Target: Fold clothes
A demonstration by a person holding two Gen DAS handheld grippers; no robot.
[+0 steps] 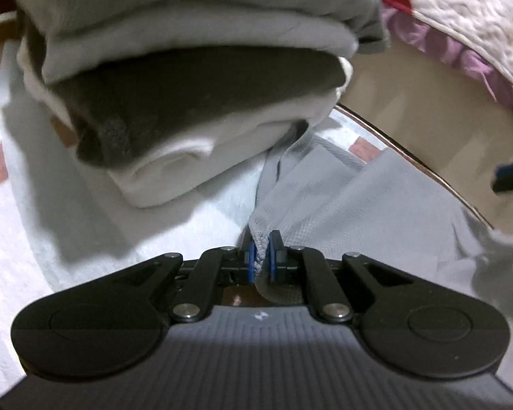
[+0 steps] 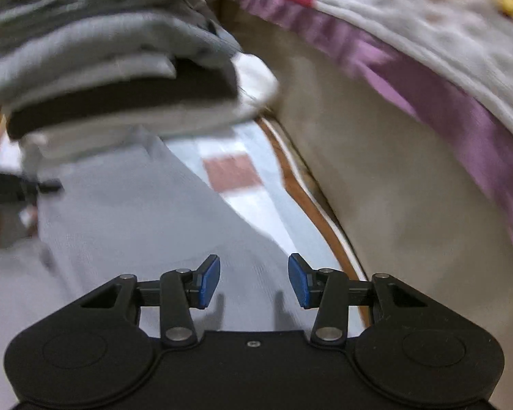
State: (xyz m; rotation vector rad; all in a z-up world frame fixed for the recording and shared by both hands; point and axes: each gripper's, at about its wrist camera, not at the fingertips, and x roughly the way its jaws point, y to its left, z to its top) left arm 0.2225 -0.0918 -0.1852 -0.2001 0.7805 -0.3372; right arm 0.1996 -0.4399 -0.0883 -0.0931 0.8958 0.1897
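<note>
A light grey garment [image 1: 359, 205] lies spread on the table. My left gripper [image 1: 262, 259] is shut on a bunched edge of it, the cloth pinched between the blue pads. In the right wrist view the same grey garment [image 2: 136, 225] stretches ahead. My right gripper [image 2: 254, 280] is open and empty just above the cloth near the table's right edge. The left gripper shows at the left of the right wrist view [image 2: 13, 188]. A right fingertip [image 1: 511, 174] shows at the right edge of the left wrist view.
A stack of folded clothes [image 1: 188, 78], white, grey and dark, stands just beyond the grey garment; it also shows in the right wrist view [image 2: 113, 68]. The table's cover [image 2: 232, 171] is white and red checked. A bed with a quilt [image 2: 410, 34] lies to the right.
</note>
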